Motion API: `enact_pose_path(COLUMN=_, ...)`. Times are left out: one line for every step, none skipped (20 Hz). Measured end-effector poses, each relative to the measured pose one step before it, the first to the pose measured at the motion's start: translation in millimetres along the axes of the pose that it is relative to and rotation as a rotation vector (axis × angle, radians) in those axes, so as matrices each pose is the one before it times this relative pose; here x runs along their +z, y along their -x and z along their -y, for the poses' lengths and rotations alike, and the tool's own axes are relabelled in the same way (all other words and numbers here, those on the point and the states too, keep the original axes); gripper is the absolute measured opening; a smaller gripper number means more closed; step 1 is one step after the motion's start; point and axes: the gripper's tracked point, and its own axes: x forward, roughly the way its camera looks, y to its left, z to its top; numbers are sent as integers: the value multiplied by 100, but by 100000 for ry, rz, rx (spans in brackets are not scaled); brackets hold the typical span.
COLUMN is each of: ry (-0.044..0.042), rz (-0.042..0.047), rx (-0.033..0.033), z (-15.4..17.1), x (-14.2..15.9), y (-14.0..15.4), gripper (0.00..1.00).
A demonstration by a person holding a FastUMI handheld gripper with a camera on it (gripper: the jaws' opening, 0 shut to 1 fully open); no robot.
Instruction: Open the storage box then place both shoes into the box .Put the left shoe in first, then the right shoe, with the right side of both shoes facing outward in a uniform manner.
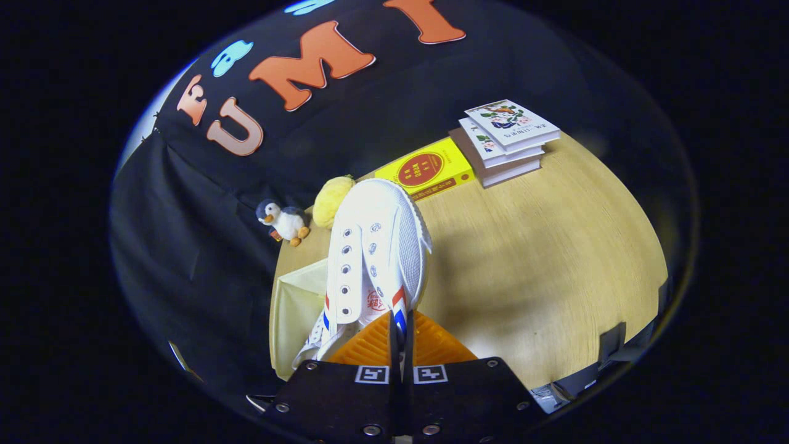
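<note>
Two fingers of the gripper (pixel 399 336) press nearly together at lower centre, pinching the rear side wall of one white shoe (pixel 376 246) that points away over the wooden table (pixel 542 271). One open cream storage box (pixel 296 308) sits lower left. Beyond: one toy penguin (pixel 282 221), one yellow plush (pixel 330 198), one yellow book (pixel 426 169), and one stack of three books (pixel 506 140) upper right.

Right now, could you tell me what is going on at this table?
A person's hand-held gripper is shut on a white sneaker, holding it by its heel end above the wooden table. The cream storage box sits just beside and below the shoe. Beyond lie a toy penguin, a yellow plush, a yellow book and stacked books.
</note>
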Motion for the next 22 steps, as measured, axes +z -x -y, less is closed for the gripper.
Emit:
enact_pose_path(ry=1529, rz=-109, rx=575, z=-1310, x=-403, y=-15, gripper=0)
enact_pose_path(ry=1058, rz=-658, rx=278, z=-1255, x=-542, y=-164, gripper=0)
enact_pose_path(ry=981, rz=-1145, rx=554, z=-1313, x=-655, y=-291, gripper=0)
enact_pose_path(ry=503, rz=-1368, rx=678, z=-1189, x=-567, y=-424, gripper=0)
enact_pose_path(ry=276, rz=-950, rx=574, z=-1056, x=-569, y=-375, gripper=0)
enact_pose_path(ry=877, rz=-1190, rx=361, z=-1041, x=-622, y=-608, gripper=0)
enact_pose_path(ry=775, rz=-1129, rx=-306, z=-836, x=-657, y=-551, gripper=0)
enact_pose_path(ry=1398, rz=-1604, rx=-640, z=-725, x=-698, y=-678, gripper=0)
enact_pose_path(ry=822, rz=-1601, rx=-880, z=-579, x=-691, y=-666, gripper=0)
enact_pose_path(ry=664, rz=-1750, rx=-758, z=-571, x=-696, y=-740, gripper=0)
enact_pose_path(ry=821, rz=-1546, rx=-1237, z=-555, x=-570, y=-699, gripper=0)
enact_pose_path(ry=1150, rz=-1421, rx=-2077, z=-191, x=-511, y=-795, gripper=0)
enact_pose_path(ry=1540, rz=-1366, rx=-2805, z=52, x=-511, y=-720, gripper=0)
enact_pose_path(ry=1612, rz=-932, rx=-3433, z=140, x=-432, y=-680, gripper=0)
enact_pose_path(ry=1724, rz=-1315, rx=-3787, z=330, x=-429, y=-677, gripper=0)
enact_pose_path(ry=1734, rz=-1065, rx=-3436, z=216, x=-403, y=-693, gripper=0)
enact_pose_path(ry=1513, rz=-1215, rx=-2819, z=53, x=-453, y=-654, gripper=0)
enact_pose_path(ry=591, rz=-1194, rx=-2363, z=58, x=-356, y=-560, gripper=0)
enact_pose_path(ry=-61, rz=-1282, rx=-1784, z=33, x=-337, y=-742, gripper=0)
enact_pose_path(ry=-495, rz=-1417, rx=-383, z=-154, x=-253, y=-526, gripper=0)
enact_pose_path(ry=-483, rz=-1453, rx=-93, z=-252, x=-340, y=-445, gripper=3)
enact_pose_path(ry=-322, rz=467, rx=2100, z=-662, x=154, y=54, gripper=4)
